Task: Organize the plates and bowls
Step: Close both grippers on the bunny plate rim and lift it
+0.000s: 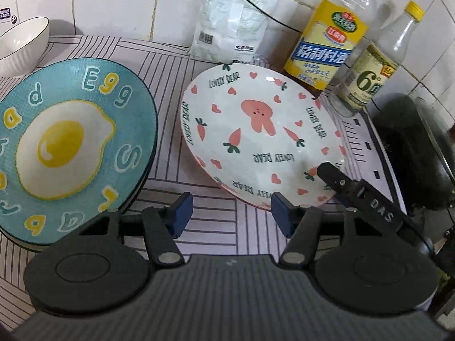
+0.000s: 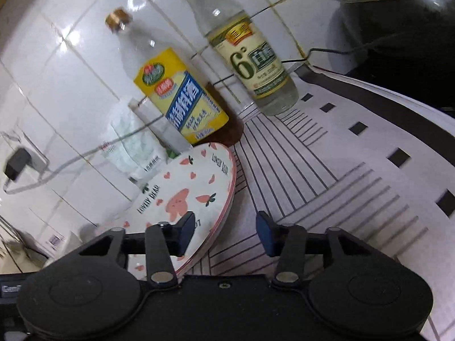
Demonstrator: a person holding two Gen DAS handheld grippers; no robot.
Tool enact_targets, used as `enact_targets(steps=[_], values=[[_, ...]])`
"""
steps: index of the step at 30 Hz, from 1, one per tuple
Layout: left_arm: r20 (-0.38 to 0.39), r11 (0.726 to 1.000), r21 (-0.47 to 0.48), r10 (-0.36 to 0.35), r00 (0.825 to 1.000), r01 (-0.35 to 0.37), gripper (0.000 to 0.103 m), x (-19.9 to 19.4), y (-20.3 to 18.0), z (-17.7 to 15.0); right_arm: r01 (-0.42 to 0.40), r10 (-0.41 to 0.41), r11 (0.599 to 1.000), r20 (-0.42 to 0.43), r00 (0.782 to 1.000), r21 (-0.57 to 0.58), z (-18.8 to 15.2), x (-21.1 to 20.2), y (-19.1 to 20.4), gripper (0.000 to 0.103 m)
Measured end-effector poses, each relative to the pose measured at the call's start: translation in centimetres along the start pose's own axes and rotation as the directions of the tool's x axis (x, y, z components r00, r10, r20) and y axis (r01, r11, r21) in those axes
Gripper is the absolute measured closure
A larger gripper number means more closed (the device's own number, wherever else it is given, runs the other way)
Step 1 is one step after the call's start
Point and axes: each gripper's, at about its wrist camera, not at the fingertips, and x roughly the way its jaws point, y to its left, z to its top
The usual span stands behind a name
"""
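Right claw [image 2: 224,228]: released, straddling the bear plate [image 2: 187,196] rim to grab it.
Left claw [image 1: 231,216]: released, empty.
Egg plate [image 1: 71,139]: likely stacking target.

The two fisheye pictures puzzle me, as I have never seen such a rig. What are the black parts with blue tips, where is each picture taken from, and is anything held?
No robot here: a person holds a hand tool with two fingers in each hand. Each tool carries a camera that looks forward along its fingers, so its own black body fills the bottom of its picture.

The left gripper is open over the striped counter, with nothing between its fingers. The right gripper straddles the rim of the rabbit plate. A gap still shows beside the rim, so the plate does not look clamped.

Also on the counter are a teal egg plate, a white bowl, two bottles and a white bag.
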Motion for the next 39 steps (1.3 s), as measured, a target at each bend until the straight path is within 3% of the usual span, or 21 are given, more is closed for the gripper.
enact_targets(steps=[4,7,11,14,18,22,27,29,35,39], values=[[-0.006,1.000,0.023,0.009,1.000,-0.009,0.052,0.2,0.1,0.5,0.066,-0.065,0.997,0.028,0.997,-0.045,0.5,1.2,0.7,0.078],[-0.003,0.999,0.036,0.006,1.000,-0.005,0.066,0.1,0.3,0.8,0.063,-0.059,0.995,0.057,0.997,-0.071,1.0,1.4,0.7,0.091],[-0.012,0.999,0.050,-0.015,1.000,0.015,0.075,0.2,0.2,0.7,0.074,-0.069,0.990,0.046,0.997,-0.121,1.0,1.1,1.1,0.090],[-0.021,0.998,0.058,-0.016,1.000,0.017,0.075,0.0,0.3,0.3,0.064,-0.061,0.993,0.040,0.997,-0.100,0.7,-0.2,1.1,0.089],[-0.033,0.997,0.078,-0.024,0.999,0.026,0.075,-0.2,0.4,-0.4,0.065,-0.058,0.982,0.044,0.997,-0.176,0.2,-1.9,1.0,0.088],[-0.041,0.995,0.095,-0.032,0.999,0.035,0.075,0.1,0.4,-0.4,0.070,-0.069,0.981,0.012,0.998,-0.184,0.1,-3.4,0.0,0.088],[-0.028,0.992,0.093,-0.082,0.996,0.084,0.074,1.0,0.9,-1.0,0.070,-0.068,0.983,0.016,0.998,-0.172,-0.4,-5.8,-1.3,0.088],[-0.011,0.991,0.112,-0.076,0.997,0.077,0.074,1.0,0.7,-1.3,0.096,-0.098,0.971,0.003,0.995,-0.217,-0.3,-5.6,-1.5,0.087],[0.013,0.988,0.134,-0.083,0.996,0.081,0.075,1.2,-0.1,-1.3,0.068,-0.072,0.970,-0.012,0.997,-0.234,0.0,-5.2,-1.9,0.083],[0.030,0.990,0.126,-0.071,0.997,0.067,0.075,1.3,-0.2,-1.4,0.020,-0.036,0.983,-0.085,0.996,-0.185,0.3,-3.6,-2.1,0.078]])
